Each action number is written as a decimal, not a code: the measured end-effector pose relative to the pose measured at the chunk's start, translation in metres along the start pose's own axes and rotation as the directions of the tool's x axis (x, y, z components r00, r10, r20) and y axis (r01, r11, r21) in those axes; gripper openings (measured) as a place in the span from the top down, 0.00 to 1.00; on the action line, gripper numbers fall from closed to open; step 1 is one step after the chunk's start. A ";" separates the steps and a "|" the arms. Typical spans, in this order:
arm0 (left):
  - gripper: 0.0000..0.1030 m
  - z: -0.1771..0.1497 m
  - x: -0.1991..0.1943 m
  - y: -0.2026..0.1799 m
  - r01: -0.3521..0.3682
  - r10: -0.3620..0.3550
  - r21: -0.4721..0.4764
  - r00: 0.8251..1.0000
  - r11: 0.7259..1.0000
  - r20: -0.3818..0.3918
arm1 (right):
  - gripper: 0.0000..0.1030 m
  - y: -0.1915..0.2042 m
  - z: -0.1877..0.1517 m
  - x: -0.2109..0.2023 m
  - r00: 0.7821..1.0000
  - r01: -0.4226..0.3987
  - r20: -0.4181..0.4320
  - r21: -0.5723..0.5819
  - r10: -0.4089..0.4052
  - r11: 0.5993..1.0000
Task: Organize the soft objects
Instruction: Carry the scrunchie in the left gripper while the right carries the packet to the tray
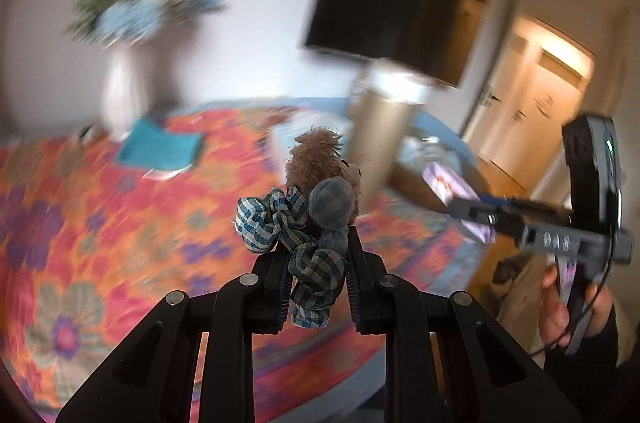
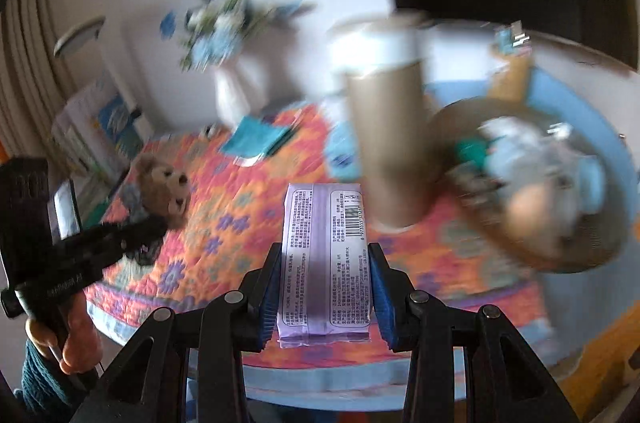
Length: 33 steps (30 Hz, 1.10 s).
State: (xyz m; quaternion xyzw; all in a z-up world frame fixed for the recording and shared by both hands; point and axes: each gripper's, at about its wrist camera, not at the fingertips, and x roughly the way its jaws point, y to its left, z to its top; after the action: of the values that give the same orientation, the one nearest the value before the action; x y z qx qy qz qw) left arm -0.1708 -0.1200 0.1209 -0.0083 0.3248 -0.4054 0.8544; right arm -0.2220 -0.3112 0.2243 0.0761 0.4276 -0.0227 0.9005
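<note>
L gripper [image 1: 318,279]: jaws nearly closed, clamped on checked-cloth leg of brown plush teddy bear [image 1: 320,159], held above floral orange quilted table cover [image 1: 120,207] | R gripper [image 2: 325,287]: jaws partly apart, pinching flat lilac printed tissue pack [image 2: 324,263], also off the cover; tan cylinder [image 2: 388,143] beyond.

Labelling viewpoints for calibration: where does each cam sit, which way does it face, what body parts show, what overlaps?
Left wrist: on the left gripper, aimed down over the floral quilted tablecloth; fingers shut on a brown plush bear in checked cloth; right hand visible.
Right wrist: on the right gripper, aimed down across the table; fingers grip a lilac tissue pack; left hand visible.
Shared: bear, pack, tan paper cup.
</note>
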 end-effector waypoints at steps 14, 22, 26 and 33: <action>0.80 0.075 0.125 -0.158 0.087 -0.080 0.186 0.996 0.979 -0.042 | 0.62 -0.176 0.068 -0.052 0.971 0.119 0.162 0.321 -0.179 0.940; 0.80 0.082 0.202 -0.181 -0.029 0.046 0.235 0.997 0.971 -0.068 | 0.62 -0.238 0.110 0.003 0.979 0.157 0.058 0.386 -0.194 0.909; 0.78 0.084 0.219 -0.178 -0.061 0.076 0.219 0.995 0.974 -0.063 | 0.62 -0.250 0.126 0.034 0.981 0.172 0.017 0.375 -0.192 0.911; 0.29 0.083 0.218 -0.181 -0.083 0.092 0.238 0.995 0.968 -0.025 | 0.44 -0.265 0.130 0.051 0.994 0.106 -0.013 0.407 -0.111 0.907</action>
State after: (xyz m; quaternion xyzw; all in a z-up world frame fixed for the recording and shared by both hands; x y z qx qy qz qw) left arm -0.1482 -0.4141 0.1167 0.1150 0.2893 -0.4032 0.8605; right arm -0.1174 -0.5920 0.2345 0.2380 0.4125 -0.1616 0.8643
